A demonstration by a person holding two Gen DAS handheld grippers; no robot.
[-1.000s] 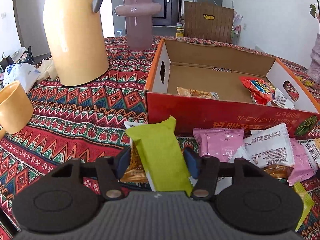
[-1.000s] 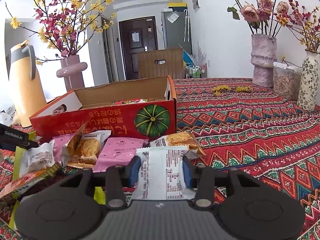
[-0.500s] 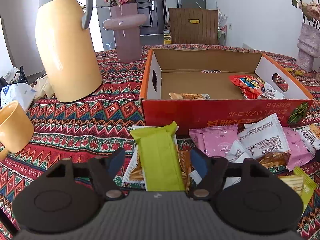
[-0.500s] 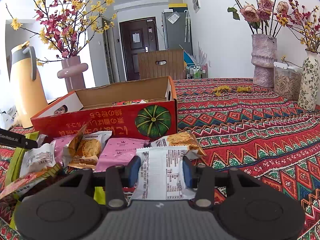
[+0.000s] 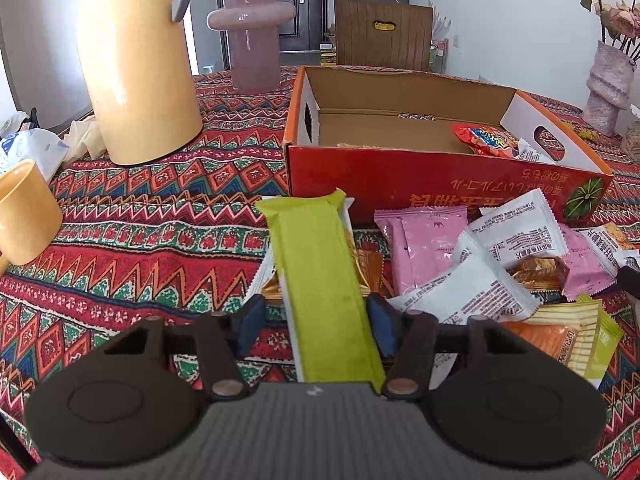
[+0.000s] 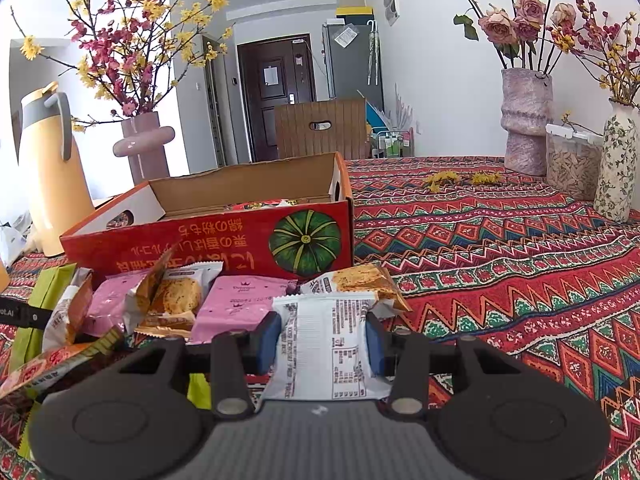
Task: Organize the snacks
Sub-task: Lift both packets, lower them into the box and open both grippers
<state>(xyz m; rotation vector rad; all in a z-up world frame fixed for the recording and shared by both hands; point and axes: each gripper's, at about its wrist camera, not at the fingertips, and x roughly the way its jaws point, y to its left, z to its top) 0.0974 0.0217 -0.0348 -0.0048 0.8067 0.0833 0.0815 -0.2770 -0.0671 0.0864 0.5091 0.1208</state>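
The left gripper (image 5: 314,320) is closing on the green packet (image 5: 320,280), which lies lengthwise between its fingers above the snack pile. The white packet (image 6: 332,344) is pinched by the right gripper (image 6: 322,344) before the red box (image 6: 224,240).

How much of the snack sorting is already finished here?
Early stage. Done: the red box holds only a few packets, among them an orange-red bag. In hand: the left gripper is closing on a green packet; the right gripper grips a white packet. Left: the pile of pink, white and orange packets in front of the box.
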